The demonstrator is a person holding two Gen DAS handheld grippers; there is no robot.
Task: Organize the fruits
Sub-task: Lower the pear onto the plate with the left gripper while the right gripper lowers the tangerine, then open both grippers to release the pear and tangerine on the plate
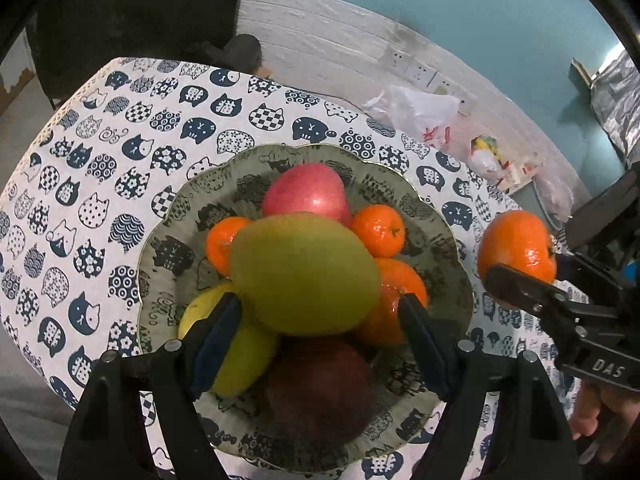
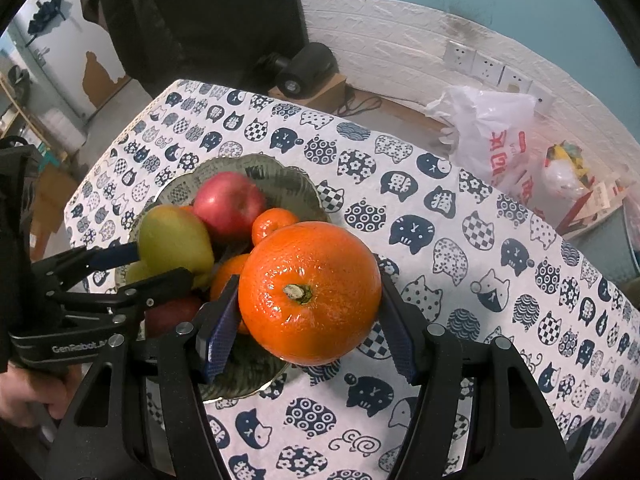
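While both my tools hang over the cat-print tablecloth [image 2: 460,240], the stock stands as follows.

Item: left gripper [image 1: 320,312]. Its blue pads pinch a green mango [image 1: 304,276] by the near end, lifted above the heap in the patterned bowl [image 1: 436,216]. From the right wrist view the same mango sits at about nine o'clock of the frame, clear of the fruit below it, as far as I can judge.

Item: right gripper [image 2: 308,312]. Jaws pressed against the sides of a large orange [image 2: 310,292], stem toward the camera. It hangs over the bowl's edge at roughly four o'clock of the bowl, partly above cloth.

Item: bowl contents. One red apple [image 1: 308,196] at twelve o'clock; a small mandarin [image 1: 378,228] at one o'clock; another mandarin at ten o'clock; an orange at three o'clock, half hidden by my left pad; a yellow-green fruit at eight o'clock; a dark red fruit at six o'clock, in shadow and hard to name.

Item: off-table clutter. White plastic bag [image 2: 488,132] on the floor at two o'clock, not part of the job.

Progress, my estimate: most fruit is gathered in the bowl and none lies loose on the cloth. Outstanding: the two pieces I hold need a resting place. The heap is already crowded, so rolling is a risk.
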